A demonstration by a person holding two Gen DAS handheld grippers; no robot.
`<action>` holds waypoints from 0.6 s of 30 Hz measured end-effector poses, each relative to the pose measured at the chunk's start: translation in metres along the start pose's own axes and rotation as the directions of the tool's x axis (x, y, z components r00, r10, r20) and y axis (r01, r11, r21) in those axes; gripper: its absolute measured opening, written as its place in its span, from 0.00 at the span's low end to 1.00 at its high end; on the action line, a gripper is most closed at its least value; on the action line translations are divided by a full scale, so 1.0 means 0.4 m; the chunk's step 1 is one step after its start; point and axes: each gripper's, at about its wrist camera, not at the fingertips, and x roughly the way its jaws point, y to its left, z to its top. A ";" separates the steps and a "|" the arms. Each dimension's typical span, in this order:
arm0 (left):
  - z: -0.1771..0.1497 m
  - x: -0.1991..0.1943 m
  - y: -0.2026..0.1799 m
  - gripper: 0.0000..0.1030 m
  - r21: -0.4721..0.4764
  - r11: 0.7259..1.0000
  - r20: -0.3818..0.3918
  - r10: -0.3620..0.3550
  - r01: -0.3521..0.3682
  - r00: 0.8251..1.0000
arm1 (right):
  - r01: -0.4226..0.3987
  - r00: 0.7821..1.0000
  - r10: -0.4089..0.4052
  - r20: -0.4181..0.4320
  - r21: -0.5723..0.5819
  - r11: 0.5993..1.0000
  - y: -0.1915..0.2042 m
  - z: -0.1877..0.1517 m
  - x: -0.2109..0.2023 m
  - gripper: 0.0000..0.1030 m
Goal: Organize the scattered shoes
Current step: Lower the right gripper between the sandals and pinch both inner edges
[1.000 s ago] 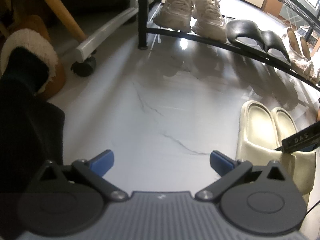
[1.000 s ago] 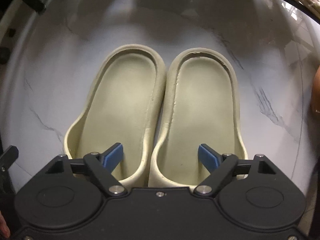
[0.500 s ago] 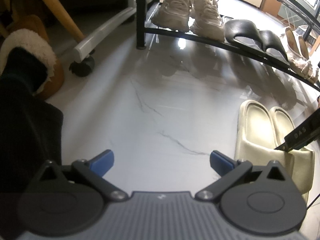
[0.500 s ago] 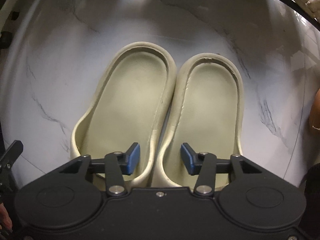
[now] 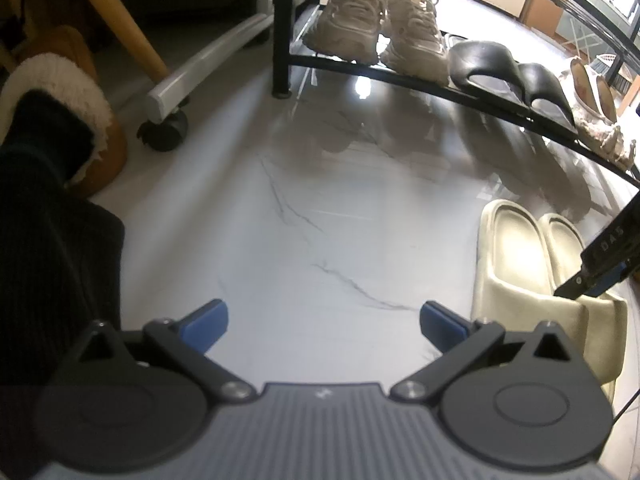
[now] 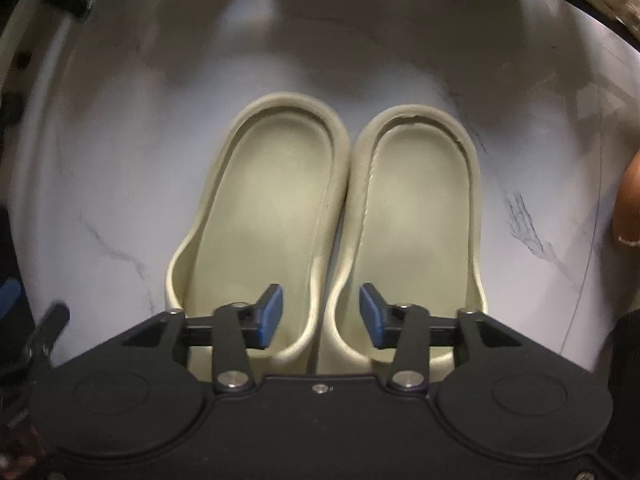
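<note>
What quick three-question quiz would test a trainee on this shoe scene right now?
1. True or false: the beige slides lie on the rack's shelf.
2. Which pair stands between the sneakers and the pale sandals? A) black mules B) brown boots C) red heels
3. Fill in: the left gripper's jaws stand ___.
Key: 1 false, they are on the floor; 2 A; 3 open, nothing between them.
</note>
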 end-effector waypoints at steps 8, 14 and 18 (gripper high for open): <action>0.001 0.000 0.001 0.99 -0.010 1.000 0.000 -0.006 0.006 1.000 | 0.042 0.979 -0.045 -0.199 -0.020 0.999 0.017 0.036 0.054 0.42; 0.001 -0.002 -0.001 0.99 -0.005 1.000 0.001 -0.015 0.015 1.000 | 0.086 0.981 -0.103 -0.164 -0.107 0.990 0.051 -0.001 0.079 0.23; 0.001 -0.002 0.000 0.99 -0.012 1.000 0.000 -0.018 0.018 1.000 | 0.094 0.991 -0.105 -0.082 -0.138 0.986 0.058 -0.036 0.058 0.19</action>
